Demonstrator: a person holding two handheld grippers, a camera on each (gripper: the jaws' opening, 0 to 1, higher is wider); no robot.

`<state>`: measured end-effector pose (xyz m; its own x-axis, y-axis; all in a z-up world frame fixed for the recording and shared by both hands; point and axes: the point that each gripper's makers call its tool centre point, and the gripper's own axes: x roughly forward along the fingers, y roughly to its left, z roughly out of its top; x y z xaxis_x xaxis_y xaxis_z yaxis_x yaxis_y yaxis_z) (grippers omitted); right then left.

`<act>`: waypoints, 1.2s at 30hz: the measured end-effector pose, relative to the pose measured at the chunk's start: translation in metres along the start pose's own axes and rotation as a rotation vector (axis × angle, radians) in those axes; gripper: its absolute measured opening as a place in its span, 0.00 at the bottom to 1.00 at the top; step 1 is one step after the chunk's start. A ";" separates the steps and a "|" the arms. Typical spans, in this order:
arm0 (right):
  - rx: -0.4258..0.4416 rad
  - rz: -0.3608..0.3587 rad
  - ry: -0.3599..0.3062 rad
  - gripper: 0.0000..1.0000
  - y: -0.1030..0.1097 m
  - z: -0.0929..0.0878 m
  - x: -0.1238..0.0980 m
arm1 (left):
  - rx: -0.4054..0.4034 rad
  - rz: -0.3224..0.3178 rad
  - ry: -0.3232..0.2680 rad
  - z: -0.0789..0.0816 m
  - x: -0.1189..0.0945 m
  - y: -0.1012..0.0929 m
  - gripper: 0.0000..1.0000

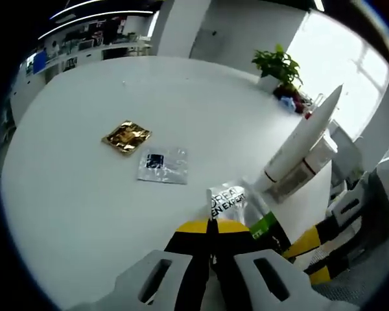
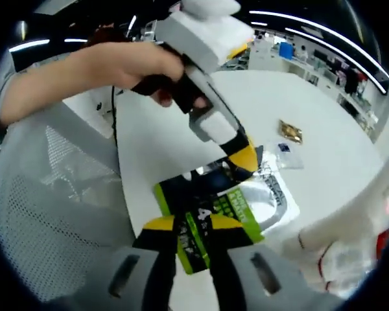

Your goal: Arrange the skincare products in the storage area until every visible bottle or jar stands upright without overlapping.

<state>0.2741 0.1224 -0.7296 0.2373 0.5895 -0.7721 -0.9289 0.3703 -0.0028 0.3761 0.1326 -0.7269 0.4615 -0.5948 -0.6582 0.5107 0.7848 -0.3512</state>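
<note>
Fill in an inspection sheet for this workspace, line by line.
Surface: white round table, mostly bare.
Job's things: silver-and-green packet clamped by both grippers; white tubes leaning at the table edge.
Clutter: gold sachet and clear sachet lying flat, apart.
Grippers: left gripper shut on the packet's top edge; right gripper shut on its green end.
Cables: nothing seen.
Surroundings: potted plant, mesh chair, a person's hand.
</note>
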 end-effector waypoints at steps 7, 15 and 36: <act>-0.037 -0.058 0.041 0.19 -0.014 -0.012 0.003 | -0.077 -0.010 -0.056 0.007 -0.001 0.002 0.00; -0.012 -0.067 0.062 0.19 -0.018 -0.021 0.004 | -0.079 -0.006 -0.081 0.010 0.003 -0.002 0.00; -0.078 -0.136 0.102 0.19 -0.034 -0.026 0.003 | -0.028 -0.001 -0.131 0.018 0.005 -0.007 0.04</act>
<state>0.2991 0.0931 -0.7482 0.3354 0.4605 -0.8219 -0.9106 0.3820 -0.1576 0.3883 0.1211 -0.7155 0.5531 -0.6118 -0.5655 0.4919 0.7876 -0.3711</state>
